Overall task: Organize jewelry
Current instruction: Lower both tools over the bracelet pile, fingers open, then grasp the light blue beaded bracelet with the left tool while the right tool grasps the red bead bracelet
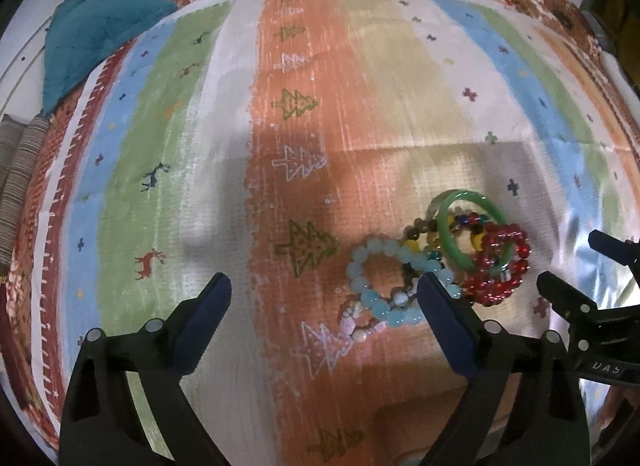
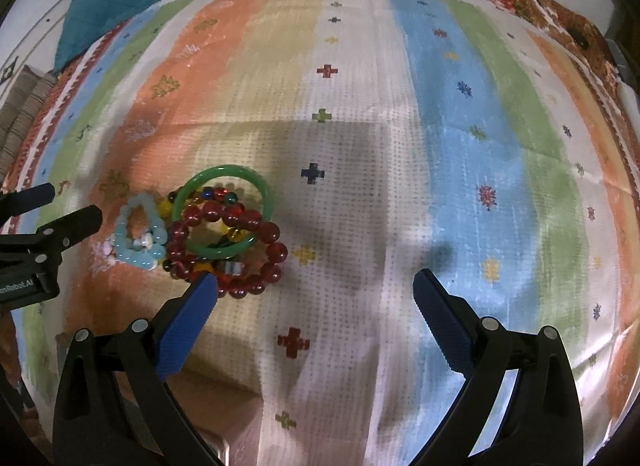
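Jewelry all in one tangled heap on the striped cloth (image 2: 360, 113): green bangle (image 2: 222, 211) lying on top of a red bead bracelet (image 2: 256, 262), a pale blue bead bracelet (image 2: 138, 242) touching the pile on its left, a multicoloured bead strand (image 1: 428, 240) threaded underneath, plus a small pinkish bead piece (image 1: 352, 322) at the near edge.

Step looks like the very start of sorting; nothing separated yet. Left gripper (image 1: 324, 286) spread wide, holding nothing, its right finger just over the pale blue beads. Right gripper (image 2: 316, 282) also spread wide and empty, left finger tip at the red beads.

Next move probably calls for lifting the bangle off first, since it overlaps the red loop and would drag it otherwise.

Room: lots of bare cloth ahead and to the right of the pile. Teal fabric bundle (image 1: 100, 33) sits far off at the back-left corner. The two grippers are close together by the heap, so crowding is the likely snag.
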{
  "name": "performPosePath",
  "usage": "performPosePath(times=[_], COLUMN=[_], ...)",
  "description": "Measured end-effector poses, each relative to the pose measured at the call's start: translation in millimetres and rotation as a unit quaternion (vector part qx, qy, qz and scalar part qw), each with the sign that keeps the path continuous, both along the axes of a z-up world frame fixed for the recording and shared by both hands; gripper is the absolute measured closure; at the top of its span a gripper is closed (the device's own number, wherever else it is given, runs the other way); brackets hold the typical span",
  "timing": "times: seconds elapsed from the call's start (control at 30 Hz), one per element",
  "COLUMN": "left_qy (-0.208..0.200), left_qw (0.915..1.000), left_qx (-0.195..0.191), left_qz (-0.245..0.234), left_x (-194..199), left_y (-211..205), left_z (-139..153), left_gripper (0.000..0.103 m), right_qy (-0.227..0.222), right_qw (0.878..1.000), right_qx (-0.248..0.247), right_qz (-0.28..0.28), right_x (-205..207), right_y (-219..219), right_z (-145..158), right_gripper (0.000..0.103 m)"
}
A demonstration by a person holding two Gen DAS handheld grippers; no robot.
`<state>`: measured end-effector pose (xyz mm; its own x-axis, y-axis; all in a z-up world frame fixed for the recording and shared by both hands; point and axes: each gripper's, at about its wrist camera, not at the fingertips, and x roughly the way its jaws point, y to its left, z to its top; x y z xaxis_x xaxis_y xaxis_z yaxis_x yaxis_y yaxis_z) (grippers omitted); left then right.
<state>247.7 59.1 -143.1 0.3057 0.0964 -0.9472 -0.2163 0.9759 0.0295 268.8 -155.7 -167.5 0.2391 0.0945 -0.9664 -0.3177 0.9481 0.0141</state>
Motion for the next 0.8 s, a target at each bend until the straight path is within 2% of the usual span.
performPosePath(times=[0.13, 0.23, 0.3, 0.4, 0.53, 0.6, 0.7, 0.77, 0.8], left_qy=[0.004, 0.008, 0.013, 0.022, 0.034, 0.037, 0.041, 0.041, 0.040], left_qw=[1.0000, 0.9999, 0.9998, 0.9996, 0.9990, 0.9989, 0.9988, 0.9988, 0.9988], left_qx=[-0.006, -0.012, -0.012, -0.015, -0.015, -0.011, -0.002, -0.006, -0.007], left_qz=[-0.005, -0.006, -0.006, -0.011, -0.023, -0.026, -0.028, -0.027, -0.026], left_x=[7.6, 12.3, 14.5, 17.3, 21.8, 22.4, 22.2, 21.8, 22.1], left_y=[0.3, 2.5, 3.8, 3.0, -1.3, -2.8, -3.1, -2.1, -0.8], left_z=[-8.0, -14.0, -17.5, -24.7, -32.8, -36.1, -41.3, -43.2, -43.8], left_gripper=[0.019, 0.025, 0.028, 0.035, 0.045, 0.051, 0.059, 0.060, 0.061], right_qy=[0.005, 0.009, 0.013, 0.016, 0.019, 0.023, 0.025, 0.032, 0.036], right_qw=[1.000, 1.000, 1.000, 1.000, 1.000, 0.999, 0.999, 0.999, 0.998], right_qx=[-0.006, -0.009, -0.007, -0.010, -0.010, -0.009, -0.003, 0.005, 0.009], right_qz=[0.003, 0.004, 0.003, 0.006, 0.013, 0.023, 0.034, 0.039, 0.043], right_x=[3.4, 6.5, 8.8, 11.7, 13.6, 13.6, 14.4, 15.1, 15.4], right_y=[3.6, 6.5, 7.8, 10.2, 13.7, 17.1, 21.8, 24.5, 26.2], right_z=[-8.8, -13.1, -16.1, -21.1, -26.1, -28.7, -30.3, -32.2, -33.4], right_gripper=[0.004, 0.012, 0.012, 0.018, 0.039, 0.042, 0.053, 0.071, 0.075])
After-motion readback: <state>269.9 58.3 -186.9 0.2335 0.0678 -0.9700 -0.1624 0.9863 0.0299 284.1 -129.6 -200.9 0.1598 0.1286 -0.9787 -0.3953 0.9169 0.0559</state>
